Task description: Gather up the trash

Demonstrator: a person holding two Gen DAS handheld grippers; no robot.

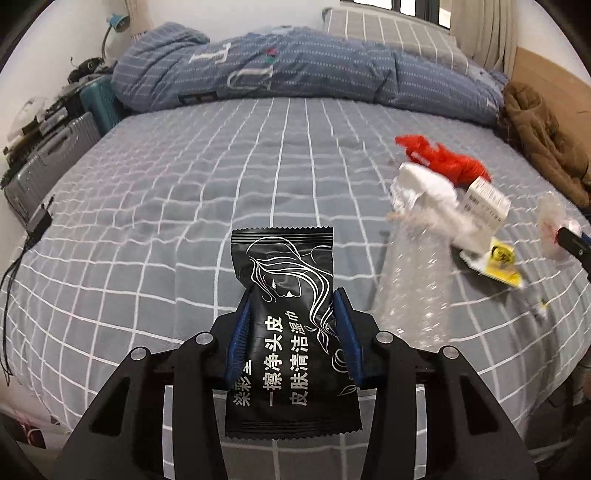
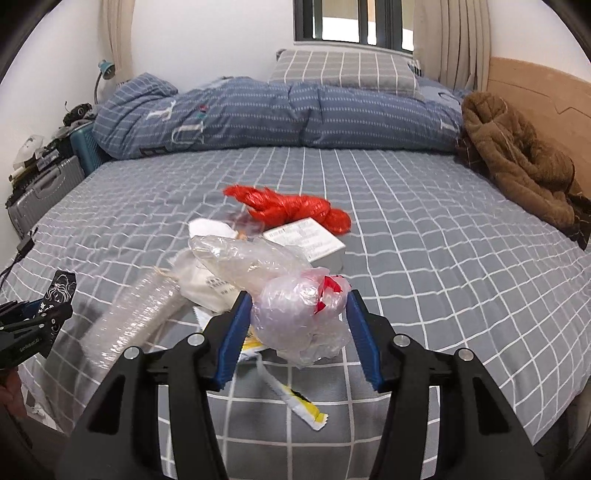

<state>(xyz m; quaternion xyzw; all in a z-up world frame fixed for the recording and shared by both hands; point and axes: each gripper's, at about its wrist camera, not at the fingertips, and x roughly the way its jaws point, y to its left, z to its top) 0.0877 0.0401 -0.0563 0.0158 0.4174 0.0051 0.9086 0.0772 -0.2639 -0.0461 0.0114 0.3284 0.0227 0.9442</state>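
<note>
Tools clamp black sachet (image 1: 284, 332) and crumpled clear plastic (image 2: 301, 317), whose contents stay unreadable.

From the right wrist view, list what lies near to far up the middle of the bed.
Yellow-and-white sachet → crumpled clear plastic in the right claw → white box → red bag → blue quilt → checked pillow → window.

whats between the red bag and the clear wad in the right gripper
The white box lies between the red bag and the clear wad, seen in the right wrist view.
</note>
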